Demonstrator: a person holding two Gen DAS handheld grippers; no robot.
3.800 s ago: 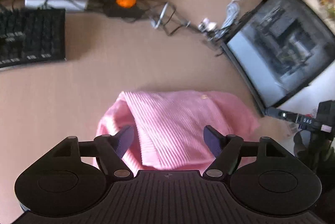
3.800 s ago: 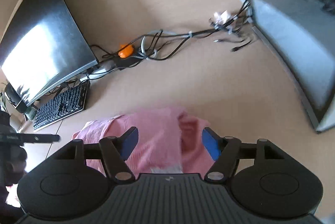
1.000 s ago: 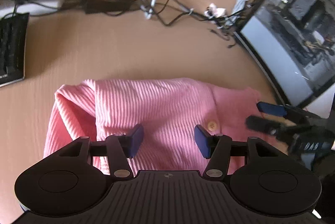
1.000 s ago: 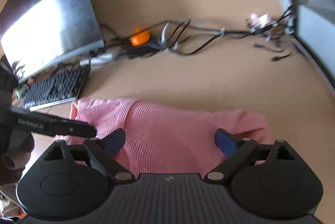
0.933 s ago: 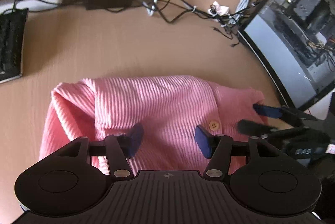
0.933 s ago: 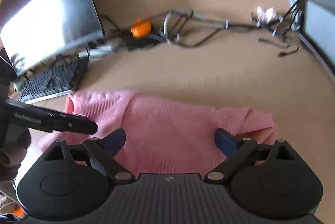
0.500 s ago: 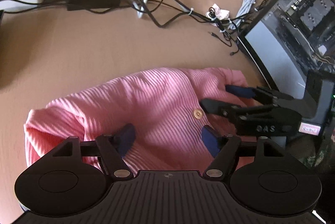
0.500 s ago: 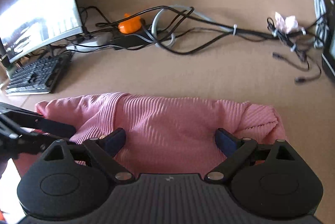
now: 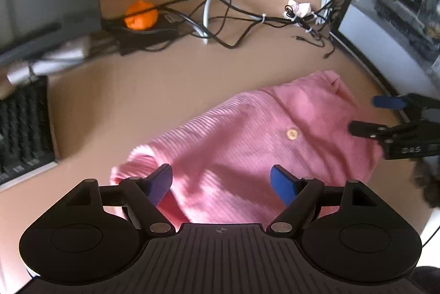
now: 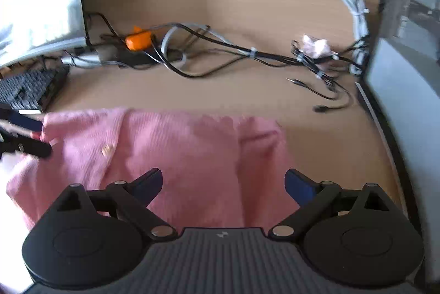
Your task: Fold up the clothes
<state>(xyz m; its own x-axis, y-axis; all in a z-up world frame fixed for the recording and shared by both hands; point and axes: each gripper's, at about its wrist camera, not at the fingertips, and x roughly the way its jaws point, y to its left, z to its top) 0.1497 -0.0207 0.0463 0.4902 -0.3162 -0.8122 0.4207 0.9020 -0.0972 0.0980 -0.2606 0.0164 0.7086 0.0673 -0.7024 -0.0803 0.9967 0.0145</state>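
A pink ribbed garment (image 9: pixel 247 145) with a pale button (image 9: pixel 291 133) lies folded on the tan desk (image 9: pixel 165 90). My left gripper (image 9: pixel 222 184) hovers over its near edge. Its jaws are opening, the blue pads stand apart, and the cloth lies below them, unpinched. In the right wrist view the same garment (image 10: pixel 178 151) spreads across the desk under my right gripper (image 10: pixel 224 184), which is open wide and holds nothing. Each gripper shows in the other's view: the right gripper (image 9: pixel 376 115) at the garment's right end, the left gripper (image 10: pixel 30 134) at its left end.
A tangle of black and grey cables (image 9: pixel 220 27) with an orange object (image 9: pixel 140 17) runs along the back of the desk. A keyboard (image 9: pixel 24 129) lies at the left. Monitors stand at the right (image 9: pixel 390 27) and the left (image 10: pixel 35 5). A crumpled paper (image 10: pixel 316 45) sits among the cables.
My left jaws have spread wider and let the cloth lie. Both grippers have drawn back and rolled. The right gripper has moved off the button area to the garment's right end.
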